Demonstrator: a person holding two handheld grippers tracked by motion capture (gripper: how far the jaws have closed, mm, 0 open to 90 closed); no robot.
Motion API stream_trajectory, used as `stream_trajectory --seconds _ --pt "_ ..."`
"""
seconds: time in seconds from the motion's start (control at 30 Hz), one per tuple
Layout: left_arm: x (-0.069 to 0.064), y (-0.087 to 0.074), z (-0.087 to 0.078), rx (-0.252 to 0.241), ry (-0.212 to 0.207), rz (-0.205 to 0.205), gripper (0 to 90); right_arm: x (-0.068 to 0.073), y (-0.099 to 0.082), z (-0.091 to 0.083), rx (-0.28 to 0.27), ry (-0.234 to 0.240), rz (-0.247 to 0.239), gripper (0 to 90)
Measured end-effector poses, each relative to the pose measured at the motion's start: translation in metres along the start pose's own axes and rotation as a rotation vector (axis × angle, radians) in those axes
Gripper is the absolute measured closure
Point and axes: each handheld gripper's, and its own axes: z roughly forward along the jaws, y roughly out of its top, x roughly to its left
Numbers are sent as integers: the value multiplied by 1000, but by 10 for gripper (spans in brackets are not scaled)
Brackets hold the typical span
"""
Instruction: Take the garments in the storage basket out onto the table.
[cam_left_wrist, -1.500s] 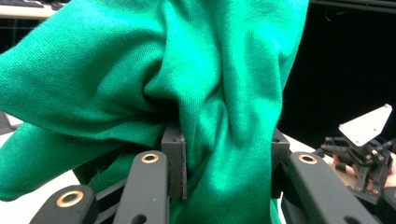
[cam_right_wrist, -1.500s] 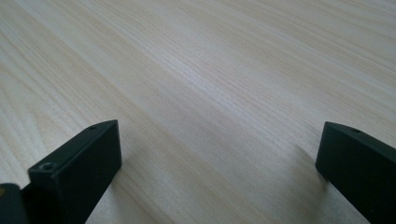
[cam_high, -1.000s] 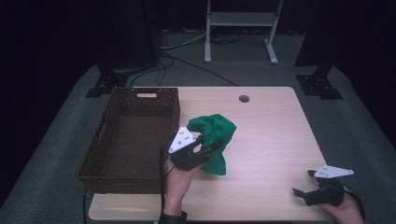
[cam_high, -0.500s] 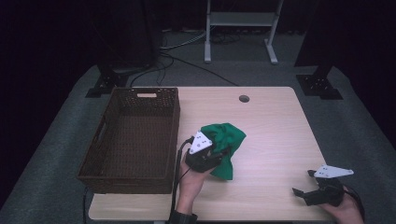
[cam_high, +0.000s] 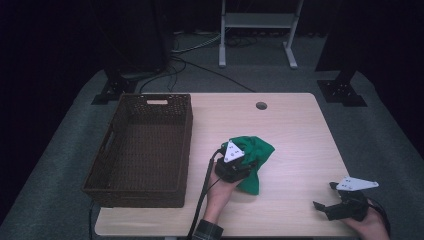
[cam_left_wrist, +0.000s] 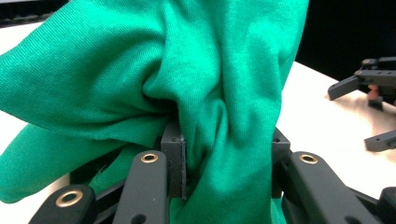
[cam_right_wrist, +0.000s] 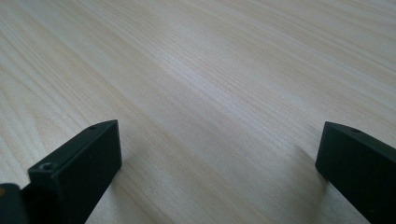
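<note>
Green cloth (cam_high: 252, 157) sits bunched on the table (cam_high: 295, 125), a thick fold of it clamped between the jaws of the left gripper (cam_high: 239, 170). In the left gripper view the fabric (cam_left_wrist: 187, 93) billows up and over both jaws, with a twisted ridge pinched in the gap; the jaws stand only partly closed because the wad between them is thick. Most of the cloth lies ahead of the claw and spills to its right side, one tail drooping back toward the person's hand (cam_high: 220, 187). The grip looks taken at the middle of the heap rather than at an edge, which would bring the bundle up as one lump, not spread out.

Wicker basket (cam_high: 142, 145) stands to the left of the claw, just beside it, open-topped with nothing visible in it. My judgement: the likely destination for the cloth, hence the grab with the hand nearest to it.

Right gripper (cam_high: 332, 207) rests well apart to the right of the claw, near the table's front edge. Its jaws are spread wide with bare wood (cam_right_wrist: 210, 93) between them, holding nothing; it seems parked out of the way. A small dark disc (cam_high: 261, 105) lies far ahead of the claw near the table's back edge.
</note>
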Motion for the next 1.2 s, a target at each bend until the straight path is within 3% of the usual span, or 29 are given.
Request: stream_trajectory --seconds 0.47,0.77,1.2 --pt "0 -8 40 55 34 10 625 0 0 0 0 0 -1 0" --pt "-2 -13 63 106 63 42 621 0 0 0 -1 0 -1 0" --pt "-4 -15 74 135 89 56 557 0 0 0 0 0 -1 0"
